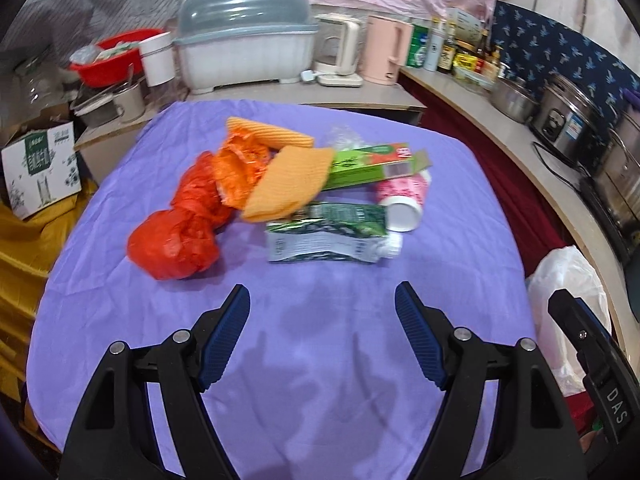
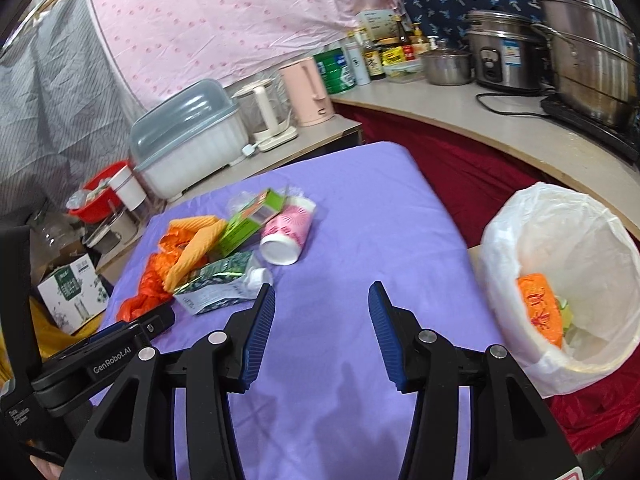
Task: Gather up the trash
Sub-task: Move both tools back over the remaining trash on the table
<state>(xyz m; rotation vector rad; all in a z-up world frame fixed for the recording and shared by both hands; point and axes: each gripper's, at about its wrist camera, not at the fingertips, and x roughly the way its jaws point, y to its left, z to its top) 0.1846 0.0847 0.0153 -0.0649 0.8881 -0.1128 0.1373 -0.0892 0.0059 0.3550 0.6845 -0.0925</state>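
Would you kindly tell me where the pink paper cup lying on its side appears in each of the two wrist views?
Left wrist view: the pink cup lies right of centre on the purple cloth, beside the green box.
Right wrist view: the pink cup lies left of centre, above the right gripper's left finger.
Shared landmark: the pink kettle on the counter behind.

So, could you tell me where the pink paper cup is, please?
The pink paper cup lies tipped over on the purple tablecloth, right of the green carton.
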